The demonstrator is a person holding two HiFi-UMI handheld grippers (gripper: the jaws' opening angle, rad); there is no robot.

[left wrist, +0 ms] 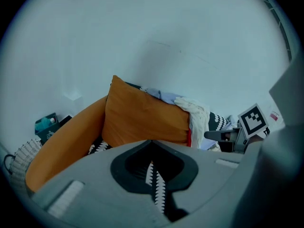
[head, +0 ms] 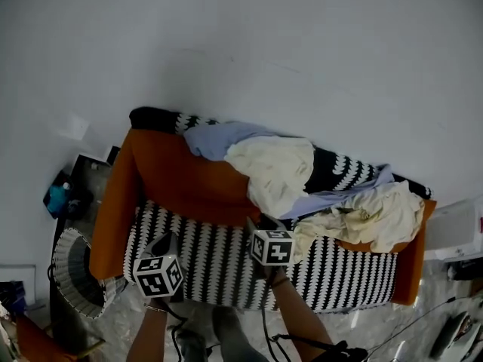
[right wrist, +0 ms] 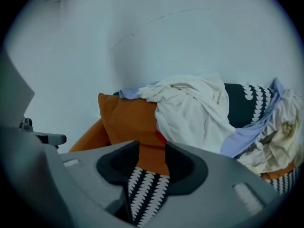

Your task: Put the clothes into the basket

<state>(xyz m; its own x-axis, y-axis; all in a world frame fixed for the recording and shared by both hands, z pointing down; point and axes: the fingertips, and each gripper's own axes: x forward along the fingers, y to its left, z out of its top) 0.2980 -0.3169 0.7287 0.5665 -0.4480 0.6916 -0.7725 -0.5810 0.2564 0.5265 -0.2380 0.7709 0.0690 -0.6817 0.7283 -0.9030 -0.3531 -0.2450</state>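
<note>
Clothes (head: 279, 168) heap on the sofa (head: 219, 259) against a white wall (head: 302, 51); left gripper (head: 164, 241) and right gripper (head: 266, 223) tilt down over it, fingers seemingly apart.

sofa (head: 226, 266) | on it: orange cushion (head: 189, 183) | clothes (head: 275, 168) heaped along backrest

No legible text, label, brand or number in any view; only signs: black-and-white square code patterns on left marker cube (head: 158, 275) and right marker cube (head: 272, 247); patterns carry no letters or digits
</note>
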